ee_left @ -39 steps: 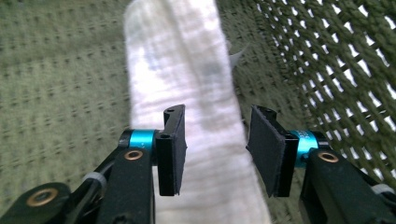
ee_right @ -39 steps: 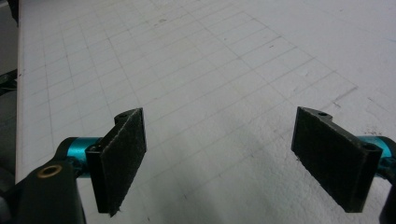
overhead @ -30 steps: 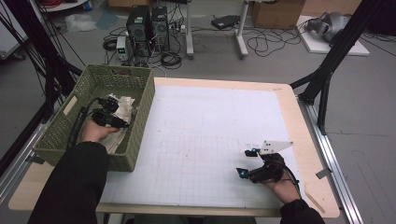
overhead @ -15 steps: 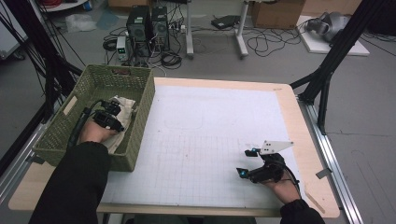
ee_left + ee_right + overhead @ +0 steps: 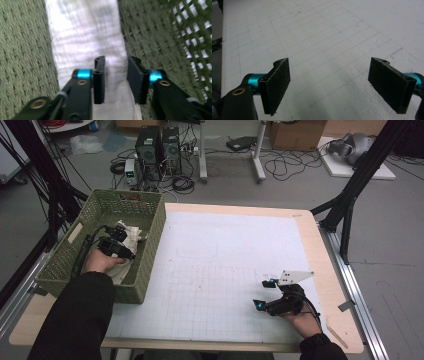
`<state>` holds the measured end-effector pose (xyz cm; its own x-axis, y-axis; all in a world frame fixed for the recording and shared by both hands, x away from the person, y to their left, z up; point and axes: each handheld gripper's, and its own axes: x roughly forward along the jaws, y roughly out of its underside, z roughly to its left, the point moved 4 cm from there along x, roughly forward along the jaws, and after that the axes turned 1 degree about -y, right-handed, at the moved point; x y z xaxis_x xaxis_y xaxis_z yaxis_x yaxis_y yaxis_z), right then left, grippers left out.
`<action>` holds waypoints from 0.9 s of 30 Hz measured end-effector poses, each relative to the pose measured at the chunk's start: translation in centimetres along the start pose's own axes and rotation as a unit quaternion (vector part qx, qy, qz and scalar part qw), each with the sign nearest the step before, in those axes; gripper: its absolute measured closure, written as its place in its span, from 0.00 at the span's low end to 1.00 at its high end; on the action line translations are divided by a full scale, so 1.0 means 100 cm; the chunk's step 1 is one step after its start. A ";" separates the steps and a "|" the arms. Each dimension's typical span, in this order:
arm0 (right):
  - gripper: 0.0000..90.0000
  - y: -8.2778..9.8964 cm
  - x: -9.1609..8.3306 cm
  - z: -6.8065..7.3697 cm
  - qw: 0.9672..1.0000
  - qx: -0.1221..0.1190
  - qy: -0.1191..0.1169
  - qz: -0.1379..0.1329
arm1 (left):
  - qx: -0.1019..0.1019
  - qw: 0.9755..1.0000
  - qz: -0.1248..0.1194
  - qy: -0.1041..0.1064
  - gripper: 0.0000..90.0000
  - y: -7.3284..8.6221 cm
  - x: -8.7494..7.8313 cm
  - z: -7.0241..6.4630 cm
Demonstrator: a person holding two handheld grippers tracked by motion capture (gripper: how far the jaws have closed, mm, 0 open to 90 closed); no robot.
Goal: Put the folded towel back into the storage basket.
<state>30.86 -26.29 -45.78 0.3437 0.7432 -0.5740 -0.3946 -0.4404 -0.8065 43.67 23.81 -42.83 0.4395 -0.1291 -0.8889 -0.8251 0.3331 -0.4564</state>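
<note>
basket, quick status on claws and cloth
Left claw in basket, jaws just reopening astride white cloth, no grip. Right claw open over mat. Nothing blocking.

No legible text or labels anywhere.

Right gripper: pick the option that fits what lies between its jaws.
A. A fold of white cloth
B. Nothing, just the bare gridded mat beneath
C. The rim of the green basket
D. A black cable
B: in the right gripper view the right gripper has its jaws spread wide with the white gridded mat showing between them; the white cloth lies in the green basket across the table.
</note>
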 end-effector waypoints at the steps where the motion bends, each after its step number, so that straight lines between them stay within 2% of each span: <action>1: 0.19 0.000 0.000 0.001 1.000 0.002 0.000 0.002 | 0.001 1.000 -0.005 -0.001 0.72 -0.001 -0.001 0.000; 6: 0.19 -0.001 -0.002 0.001 1.000 -0.001 0.002 -0.005 | 0.001 0.999 -0.040 -0.014 0.72 -0.004 -0.005 0.001; 9: 0.19 -0.001 -0.002 0.001 1.000 0.000 0.000 -0.007 | -0.005 0.997 -0.078 -0.024 0.74 -0.009 -0.006 0.002; 10: 0.19 -0.001 -0.002 0.001 1.000 0.000 0.001 -0.007 | -0.022 0.994 -0.108 -0.023 0.75 -0.014 -0.007 0.002; 11: 0.19 -0.001 -0.001 0.001 1.000 -0.002 0.000 -0.006 | -0.030 0.991 -0.128 -0.029 0.75 -0.018 -0.007 0.004; 13: 0.19 -0.001 -0.001 0.001 1.000 0.001 0.000 -0.004 | -0.043 0.987 -0.146 -0.043 0.77 -0.025 -0.007 0.008; 14: 0.19 -0.001 -0.001 0.001 1.000 0.001 0.000 -0.004 | -0.055 0.986 -0.148 -0.043 0.77 -0.029 -0.005 0.009; 15: 0.19 -0.001 -0.001 0.001 1.000 0.000 -0.001 -0.005 | -0.057 0.987 -0.146 -0.044 0.77 -0.031 -0.003 0.010; 17: 0.19 -0.001 -0.001 0.001 1.000 0.003 -0.001 -0.004 | -0.054 0.986 -0.149 -0.050 0.77 -0.036 0.004 0.010; 19: 0.19 -0.001 -0.001 0.000 1.000 0.003 -0.002 -0.006 | -0.056 0.984 -0.158 -0.054 0.78 -0.038 0.010 0.009; 21: 0.19 0.000 -0.001 0.001 1.000 0.004 -0.004 -0.003 | -0.048 0.988 -0.141 -0.049 0.79 -0.037 0.019 0.008; 22: 0.19 0.000 0.000 0.001 1.000 0.001 -0.005 -0.002 | -0.036 0.990 -0.124 -0.050 0.79 -0.034 0.025 0.006; 24: 0.19 0.000 0.000 0.002 1.000 0.000 -0.006 -0.004 | -0.023 0.995 -0.090 -0.048 0.79 -0.027 0.035 0.003; 25: 0.19 0.000 0.000 0.003 1.000 0.000 -0.008 -0.002 | -0.010 0.995 -0.088 -0.053 0.79 -0.026 0.038 0.001; 27: 0.19 0.000 -0.001 0.004 1.000 -0.003 -0.010 -0.004 | -0.002 0.994 -0.088 -0.061 0.80 -0.027 0.039 -0.001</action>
<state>30.54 -26.16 -45.64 0.3306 0.7562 -0.5647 -0.3875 -0.4368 -0.8118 47.53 22.36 -45.05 0.6175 -0.0710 -0.7833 -0.7323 0.3117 -0.6055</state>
